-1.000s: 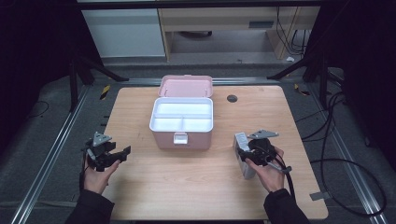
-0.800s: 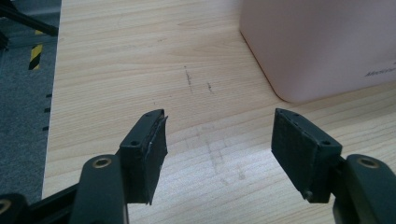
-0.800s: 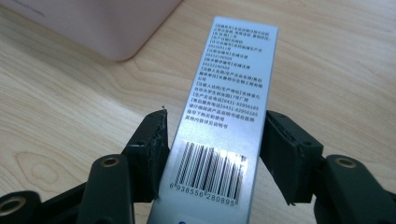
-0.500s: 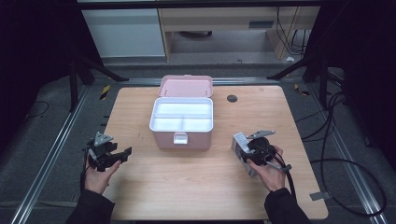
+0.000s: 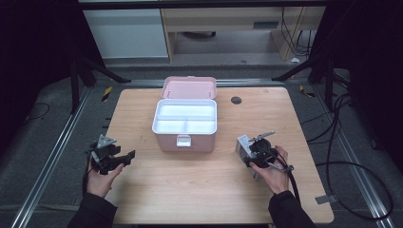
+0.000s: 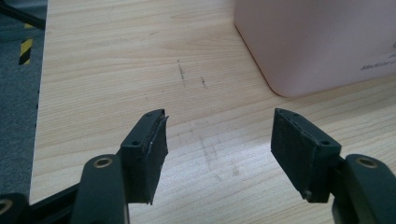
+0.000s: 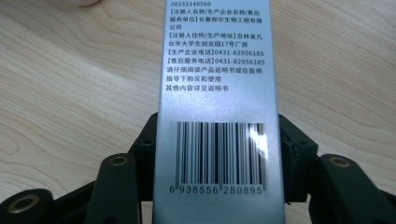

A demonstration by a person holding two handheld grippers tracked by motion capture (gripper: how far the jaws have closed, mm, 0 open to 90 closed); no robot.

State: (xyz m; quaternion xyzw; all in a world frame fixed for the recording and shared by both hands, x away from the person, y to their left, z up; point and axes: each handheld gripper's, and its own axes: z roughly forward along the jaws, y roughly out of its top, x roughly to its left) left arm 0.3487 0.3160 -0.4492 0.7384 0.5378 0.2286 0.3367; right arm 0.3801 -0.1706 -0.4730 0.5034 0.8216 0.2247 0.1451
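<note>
Holding a silver carton in my right gripper, at four o'clock from the open pink box. Left gripper: jaws spread, empty. Right gripper view: both pads pinch the carton; next, I judge, lifting it toward eleven o'clock into the box.

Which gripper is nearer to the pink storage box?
The right gripper, holding a grey carton, is nearer, just right of the pink storage box. The left gripper, jaws open and empty, sits farther off to its left.

Open pink case on wooden table
</note>
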